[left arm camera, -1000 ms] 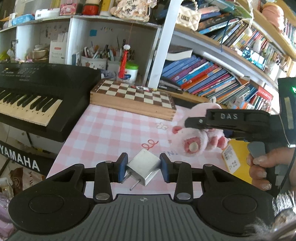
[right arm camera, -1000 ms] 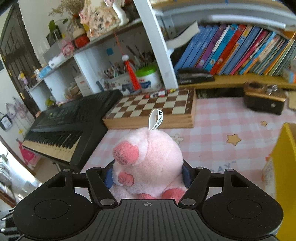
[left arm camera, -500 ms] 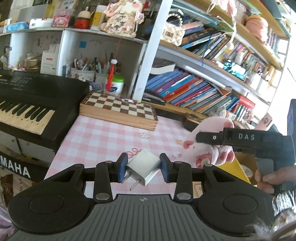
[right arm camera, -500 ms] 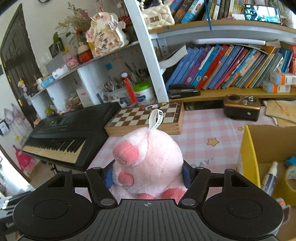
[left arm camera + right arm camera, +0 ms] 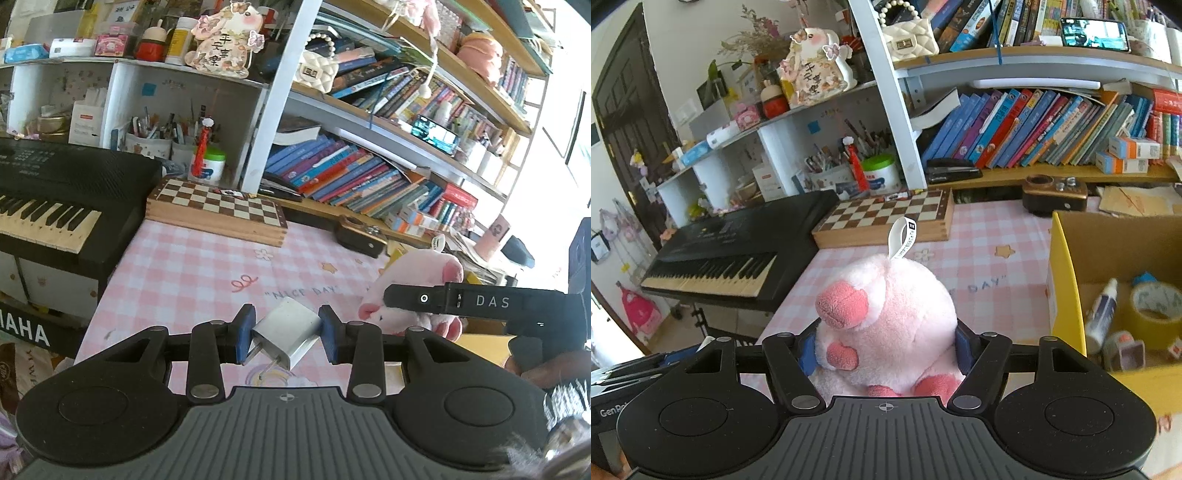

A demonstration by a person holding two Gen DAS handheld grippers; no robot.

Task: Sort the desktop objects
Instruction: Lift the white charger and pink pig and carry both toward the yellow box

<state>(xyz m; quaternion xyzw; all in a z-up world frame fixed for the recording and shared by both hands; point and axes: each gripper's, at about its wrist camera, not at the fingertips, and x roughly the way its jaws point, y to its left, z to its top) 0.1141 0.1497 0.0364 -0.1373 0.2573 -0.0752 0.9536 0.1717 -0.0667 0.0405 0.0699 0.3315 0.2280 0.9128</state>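
Note:
My left gripper (image 5: 286,334) is shut on a white wall plug charger (image 5: 286,338), its two metal prongs pointing down toward me, held above the pink checked tablecloth (image 5: 207,273). The right gripper (image 5: 886,347) is shut on a pink plush pig (image 5: 882,325) with a white tag loop on top. In the left wrist view the pink plush pig (image 5: 417,280) shows at the right, clamped in the other black gripper held by a hand (image 5: 546,365). A yellow cardboard box (image 5: 1067,306) stands to the right of the pig, holding a tape roll (image 5: 1156,314) and a small white bottle (image 5: 1102,315).
A wooden chessboard (image 5: 218,210) lies at the back of the table, a black keyboard (image 5: 55,195) to its left. A small brown radio (image 5: 1054,194) sits under the bookshelf (image 5: 1052,125). Pen cups and a green-lidded jar (image 5: 881,171) stand behind the chessboard.
Both grippers moved right and rose with their loads. The yellow box with its contents has come into the right wrist view; more of the shelves shows in both views.

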